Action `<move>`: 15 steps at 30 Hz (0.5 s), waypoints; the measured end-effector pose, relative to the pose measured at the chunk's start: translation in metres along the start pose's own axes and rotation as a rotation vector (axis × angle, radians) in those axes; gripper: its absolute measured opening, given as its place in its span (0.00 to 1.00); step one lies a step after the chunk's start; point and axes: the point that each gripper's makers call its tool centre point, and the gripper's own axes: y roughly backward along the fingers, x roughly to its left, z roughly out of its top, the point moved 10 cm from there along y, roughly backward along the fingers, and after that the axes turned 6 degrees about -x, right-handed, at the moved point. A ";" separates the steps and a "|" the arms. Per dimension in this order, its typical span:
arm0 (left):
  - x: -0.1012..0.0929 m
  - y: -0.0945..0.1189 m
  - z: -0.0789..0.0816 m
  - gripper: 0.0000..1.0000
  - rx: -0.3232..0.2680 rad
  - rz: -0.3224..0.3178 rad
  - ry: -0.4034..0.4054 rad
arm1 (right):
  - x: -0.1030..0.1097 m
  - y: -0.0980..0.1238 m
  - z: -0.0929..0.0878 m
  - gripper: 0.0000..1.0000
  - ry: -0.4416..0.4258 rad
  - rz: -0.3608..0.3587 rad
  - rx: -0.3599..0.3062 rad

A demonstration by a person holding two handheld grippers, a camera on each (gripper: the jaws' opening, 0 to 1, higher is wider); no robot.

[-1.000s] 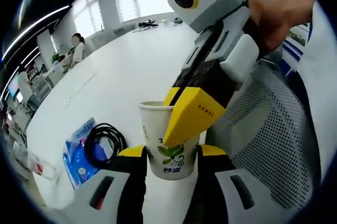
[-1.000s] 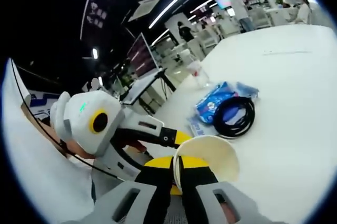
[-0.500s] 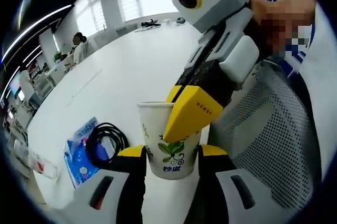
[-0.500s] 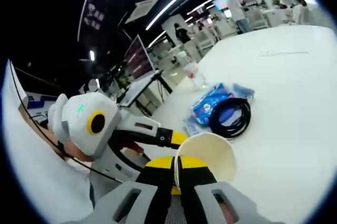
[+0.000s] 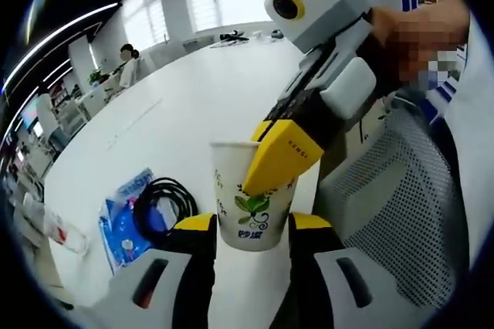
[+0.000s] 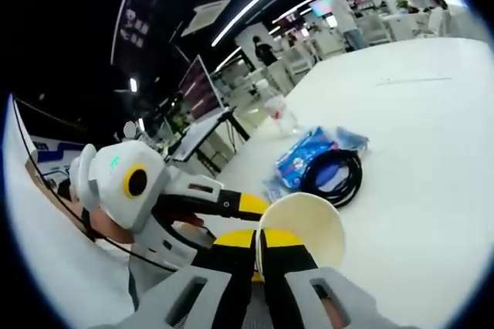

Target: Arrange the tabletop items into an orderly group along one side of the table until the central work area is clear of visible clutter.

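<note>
Paper cup, white w/ green leaf print, stands upright at the near edge of the white table, right between the yellow jaw tips of the left gripper. Its jaws sit on either side of the cup's lower half, seemingly touching it; can't tell for sure if they clamp it or just flank it.

Right gripper comes in from the upper right in the left gripper view, yellow jaw lying over the cup's rim and outer wall. In the right gripper view the right gripper has its jaws pressed together on the cup's rim, one jaw inside, one outside — pinched on the cup wall. Left gripper's body shows to the left in that view, grey-white w/ a yellow jaw reaching toward the cup.

Further left on the table: black coiled cable lying partly on a blue packet; same pair in the right gripper view, cable on packet. Beyond them, near the table's left edge, a clear plastic bottle lies on its side. Mesh chair stands just right of the table.
</note>
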 end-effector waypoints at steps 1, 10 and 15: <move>0.001 0.001 -0.001 0.37 -0.004 0.004 0.013 | -0.001 0.001 0.001 0.00 -0.002 -0.001 0.001; 0.016 0.013 -0.015 0.41 -0.020 0.084 0.160 | -0.011 0.008 -0.001 0.00 -0.020 -0.034 0.000; 0.028 0.023 -0.023 0.44 -0.051 0.142 0.248 | -0.013 0.014 -0.003 0.00 -0.048 -0.051 -0.014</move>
